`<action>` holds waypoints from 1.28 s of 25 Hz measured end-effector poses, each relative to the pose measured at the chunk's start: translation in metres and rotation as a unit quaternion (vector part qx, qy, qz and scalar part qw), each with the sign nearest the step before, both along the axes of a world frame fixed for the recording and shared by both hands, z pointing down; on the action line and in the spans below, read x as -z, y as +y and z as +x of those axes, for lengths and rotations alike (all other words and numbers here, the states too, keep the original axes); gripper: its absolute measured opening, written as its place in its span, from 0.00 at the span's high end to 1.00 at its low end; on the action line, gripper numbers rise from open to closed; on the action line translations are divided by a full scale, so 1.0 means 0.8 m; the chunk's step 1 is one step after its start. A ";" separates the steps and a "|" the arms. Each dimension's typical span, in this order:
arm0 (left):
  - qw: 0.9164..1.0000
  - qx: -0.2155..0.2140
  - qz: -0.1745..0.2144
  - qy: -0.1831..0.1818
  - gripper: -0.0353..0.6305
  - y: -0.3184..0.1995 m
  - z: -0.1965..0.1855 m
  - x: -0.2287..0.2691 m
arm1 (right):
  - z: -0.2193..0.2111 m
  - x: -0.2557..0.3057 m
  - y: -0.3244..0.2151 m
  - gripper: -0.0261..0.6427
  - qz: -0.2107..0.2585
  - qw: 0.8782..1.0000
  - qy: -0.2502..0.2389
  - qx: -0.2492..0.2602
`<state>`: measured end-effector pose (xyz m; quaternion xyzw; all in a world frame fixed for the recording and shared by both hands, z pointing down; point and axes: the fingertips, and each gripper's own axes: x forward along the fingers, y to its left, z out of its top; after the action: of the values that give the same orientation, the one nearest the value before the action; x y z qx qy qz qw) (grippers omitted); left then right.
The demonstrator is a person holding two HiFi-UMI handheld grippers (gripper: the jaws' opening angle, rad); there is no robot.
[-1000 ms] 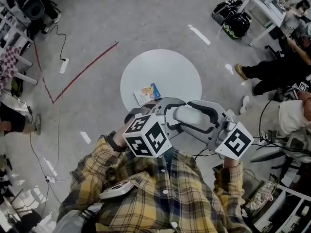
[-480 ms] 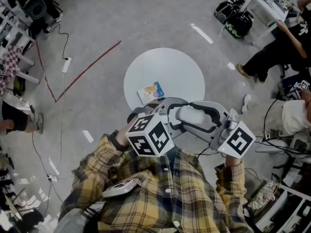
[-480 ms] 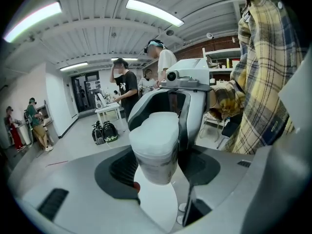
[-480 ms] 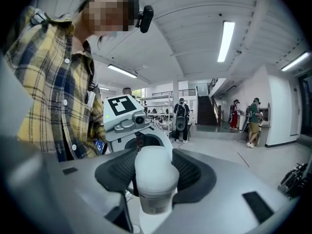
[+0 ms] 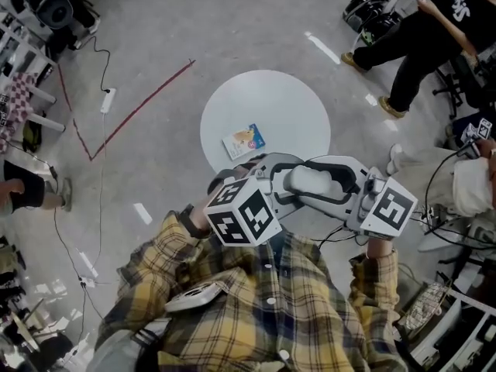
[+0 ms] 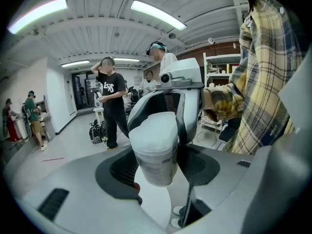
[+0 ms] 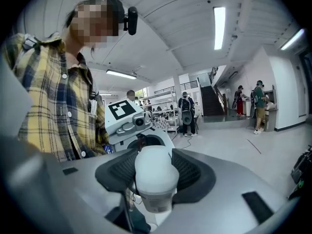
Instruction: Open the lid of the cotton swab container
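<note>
The cotton swab container, a clear tub with a white lid, is held in the air in front of my chest, over the near edge of the round white table. My left gripper and right gripper face each other, and both are shut on it. In the left gripper view its clear body sits between the left gripper's dark pads, and the right gripper's jaws wrap the lidded upper part. In the right gripper view the white lid fills the gap between the right gripper's pads.
A small colourful packet lies on the table. A person in black stands at the upper right beside bags and a desk. A red tape line and cables run over the grey floor at left.
Both grippers stay together on the container, shifted slightly right in the head view. The person in black at the upper right has stepped leftward into view.
</note>
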<state>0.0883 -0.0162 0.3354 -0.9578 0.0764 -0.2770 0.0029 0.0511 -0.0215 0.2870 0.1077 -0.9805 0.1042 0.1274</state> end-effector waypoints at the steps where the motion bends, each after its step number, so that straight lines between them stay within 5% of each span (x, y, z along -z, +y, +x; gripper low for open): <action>1: 1.000 -0.002 0.013 -0.007 0.56 0.000 0.002 -0.001 | 0.002 0.001 0.000 0.63 -0.010 1.000 -0.006 0.004; 17: 1.000 0.000 0.004 0.004 0.57 0.004 -0.005 0.003 | -0.002 0.020 -0.007 0.61 -0.058 0.998 -0.021 -0.002; 32: 1.000 -0.017 -0.014 -0.006 0.57 0.015 0.005 -0.011 | 0.041 0.021 -0.082 0.66 -0.035 0.985 -0.065 -0.158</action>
<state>0.0925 -0.0038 0.3443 -0.9571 0.0562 -0.2842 -0.0058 0.0836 -0.0873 0.2703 0.2499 -0.9530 0.1642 0.0488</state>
